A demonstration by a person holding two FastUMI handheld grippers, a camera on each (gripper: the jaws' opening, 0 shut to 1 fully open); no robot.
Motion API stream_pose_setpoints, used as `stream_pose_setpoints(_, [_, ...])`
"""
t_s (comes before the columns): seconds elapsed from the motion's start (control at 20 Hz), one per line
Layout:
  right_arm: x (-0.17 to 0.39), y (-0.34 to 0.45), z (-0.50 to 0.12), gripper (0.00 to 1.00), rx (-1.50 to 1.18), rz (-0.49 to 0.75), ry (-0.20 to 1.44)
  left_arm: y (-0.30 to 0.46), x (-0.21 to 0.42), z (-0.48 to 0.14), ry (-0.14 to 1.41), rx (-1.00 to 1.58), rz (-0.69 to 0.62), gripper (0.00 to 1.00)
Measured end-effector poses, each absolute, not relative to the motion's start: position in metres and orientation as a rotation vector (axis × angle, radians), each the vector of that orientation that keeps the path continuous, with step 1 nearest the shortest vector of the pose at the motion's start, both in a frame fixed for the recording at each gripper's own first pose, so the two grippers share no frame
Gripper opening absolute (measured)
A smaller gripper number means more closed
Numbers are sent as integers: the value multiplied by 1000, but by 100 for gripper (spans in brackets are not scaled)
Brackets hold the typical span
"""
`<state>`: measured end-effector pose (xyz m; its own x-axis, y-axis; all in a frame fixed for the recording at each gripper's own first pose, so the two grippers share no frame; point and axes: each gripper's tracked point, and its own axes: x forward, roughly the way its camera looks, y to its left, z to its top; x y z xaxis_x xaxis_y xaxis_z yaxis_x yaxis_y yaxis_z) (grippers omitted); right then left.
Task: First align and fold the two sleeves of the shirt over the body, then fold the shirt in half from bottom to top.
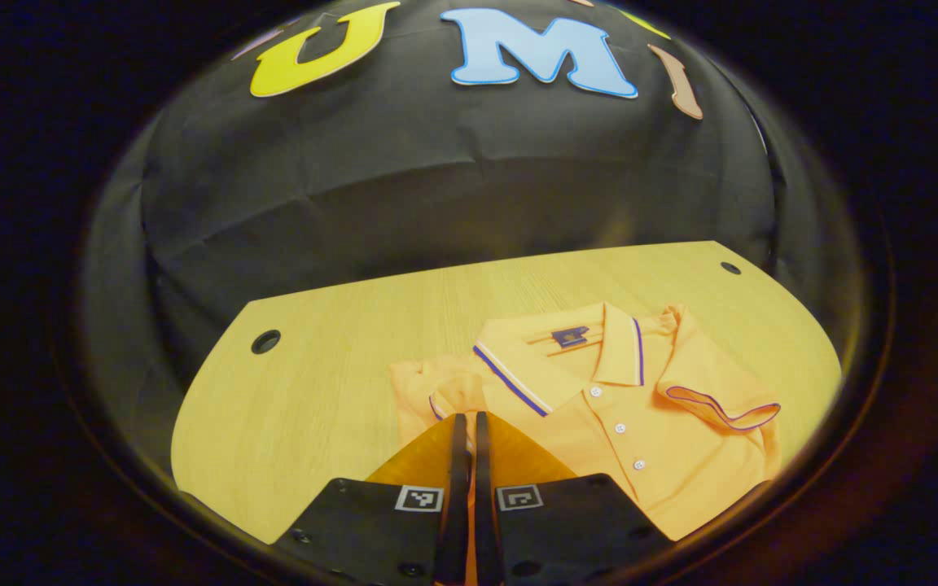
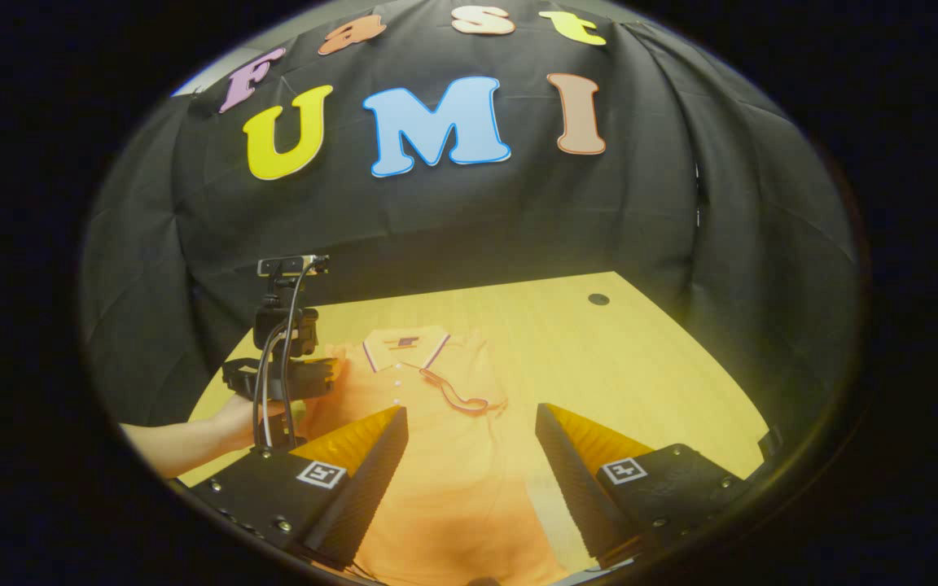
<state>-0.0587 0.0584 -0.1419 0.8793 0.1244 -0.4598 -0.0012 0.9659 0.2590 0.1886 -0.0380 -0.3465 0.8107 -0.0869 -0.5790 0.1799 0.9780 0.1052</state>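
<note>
An orange polo shirt [image 1: 648,423] lies face up on the wooden table [image 1: 314,391], collar toward the far wall. One sleeve [image 1: 721,399] is folded over the chest. My left gripper [image 1: 469,419] is shut, its tips pinching the other sleeve [image 1: 436,395] at the shirt's edge. In the right gripper view the shirt [image 2: 436,472] runs toward me with the folded sleeve [image 2: 457,397] on its chest. A hand holds the left gripper [image 2: 314,378] at the shirt's shoulder. My right gripper [image 2: 471,409] stands open above the shirt's lower body, holding nothing.
The table has round cable holes [image 1: 265,341] [image 1: 729,268] near its far corners, one of them [image 2: 598,299] in the right gripper view. A bare strip of table [image 2: 640,366] lies beside the shirt. Black cloth walls close in the booth behind and at the sides.
</note>
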Motion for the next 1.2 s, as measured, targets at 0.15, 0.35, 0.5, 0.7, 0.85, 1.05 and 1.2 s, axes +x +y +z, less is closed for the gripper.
stream_pose_setpoints(0.15, [-61,56,-145,98,261,77,490,-43,178,-348,631,136,-148,24])
stream_pose_setpoints(0.35, [-65,48,-151,98,252,92,487,-50,162,-338,642,90,-158,55])
stream_pose_setpoints(0.5, [-70,44,-159,98,242,110,492,-55,144,-323,624,59,-174,82])
stream_pose_setpoints(0.7, [-85,44,-171,98,234,175,499,-52,109,-312,621,56,-161,97])
stream_pose_setpoints(0.85, [-98,44,-187,98,214,222,503,-51,71,-307,630,39,-158,98])
stream_pose_setpoints(1.05, [-120,44,-211,95,179,275,523,-46,9,-302,644,28,-150,98])
stream_pose_setpoints(1.2, [-136,42,-231,98,147,302,563,-40,-31,-305,661,34,-146,96])
